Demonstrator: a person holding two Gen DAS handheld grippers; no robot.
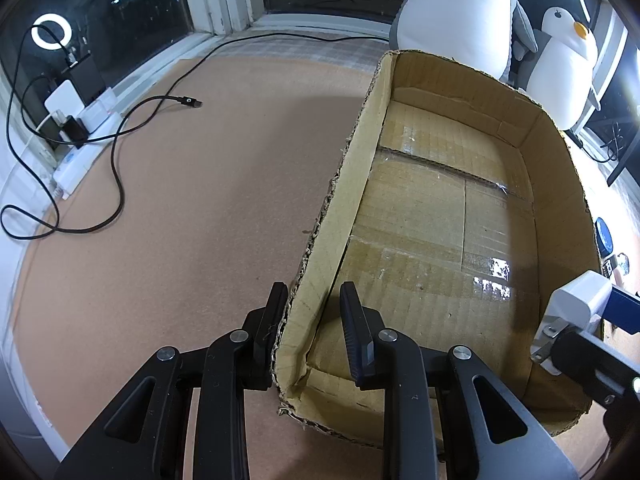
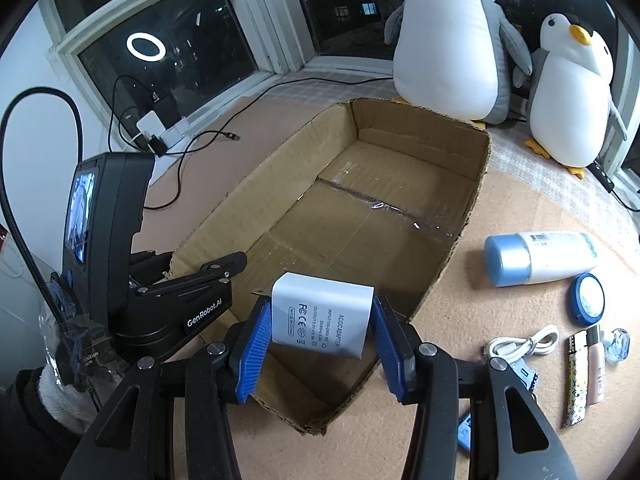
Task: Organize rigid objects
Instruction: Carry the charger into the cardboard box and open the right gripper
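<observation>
A shallow open cardboard box lies on the brown mat, with nothing inside it. My left gripper straddles the box's near left wall and is shut on it, one black finger outside and one inside. It shows at the left of the right wrist view as the left gripper. My right gripper is shut on a white AC adapter, clamped by its sides between the blue pads and held over the box's near end. From the left wrist, the adapter hangs at the box's right wall.
To the right of the box lie a white bottle with a blue cap, a blue round tin, a coiled white cable, a patterned lighter and a pink tube. Two plush penguins stand behind. A black cable trails at the left.
</observation>
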